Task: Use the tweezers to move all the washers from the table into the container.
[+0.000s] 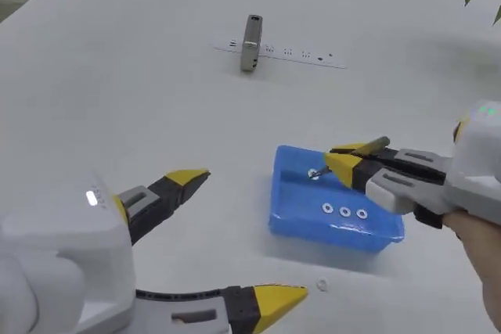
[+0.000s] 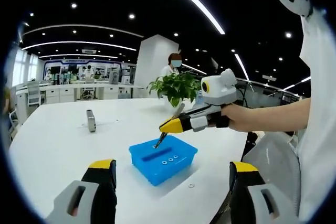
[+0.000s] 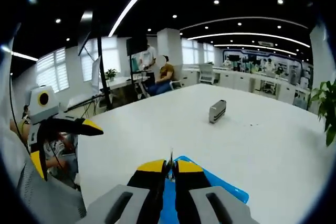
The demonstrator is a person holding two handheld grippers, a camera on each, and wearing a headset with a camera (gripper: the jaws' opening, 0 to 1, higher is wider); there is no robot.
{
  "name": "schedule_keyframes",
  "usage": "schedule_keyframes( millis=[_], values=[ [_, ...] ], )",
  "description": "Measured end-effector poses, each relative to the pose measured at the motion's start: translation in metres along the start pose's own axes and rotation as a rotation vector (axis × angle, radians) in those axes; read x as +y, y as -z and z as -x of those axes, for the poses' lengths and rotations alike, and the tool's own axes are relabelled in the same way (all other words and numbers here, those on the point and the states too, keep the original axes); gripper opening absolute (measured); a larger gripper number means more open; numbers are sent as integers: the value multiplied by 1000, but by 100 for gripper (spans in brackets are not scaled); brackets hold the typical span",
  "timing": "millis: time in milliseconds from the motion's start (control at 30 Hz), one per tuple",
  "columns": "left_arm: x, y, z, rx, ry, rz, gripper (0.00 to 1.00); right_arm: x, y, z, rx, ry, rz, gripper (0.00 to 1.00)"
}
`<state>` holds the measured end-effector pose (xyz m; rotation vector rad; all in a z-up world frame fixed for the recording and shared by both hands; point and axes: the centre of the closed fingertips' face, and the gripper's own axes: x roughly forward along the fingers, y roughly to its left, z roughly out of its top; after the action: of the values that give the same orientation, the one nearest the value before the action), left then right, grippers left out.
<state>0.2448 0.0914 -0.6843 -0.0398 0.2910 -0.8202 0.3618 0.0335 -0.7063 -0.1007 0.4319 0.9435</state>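
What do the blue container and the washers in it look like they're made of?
The container looks like moulded plastic: even saturated blue, slight gloss, rounded rim. The washers are probably metal, pale silvery rings with bright glints, though too small to rule out white plastic.

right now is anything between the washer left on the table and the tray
Nothing visible. The washer lies on bare table just before the tray's near wall; only that wall must be cleared. The right tongs, with the tweezers, hang over the tray; the left tongs sit open, aside.
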Motion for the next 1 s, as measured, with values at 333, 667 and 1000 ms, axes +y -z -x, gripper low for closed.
schedule_keyframes(
  millis=[333,667,1000],
  values=[
    [5,-1,5,1,-26,-1,91,-6,50,-27,128,-1,-5,3],
    [9,0,9,7,-46,-3,90,-5,63,-24,144,1,3,3],
    [4,0,8,10,-47,-12,90,-7,62,-23,124,2,-39,3]
  ],
)
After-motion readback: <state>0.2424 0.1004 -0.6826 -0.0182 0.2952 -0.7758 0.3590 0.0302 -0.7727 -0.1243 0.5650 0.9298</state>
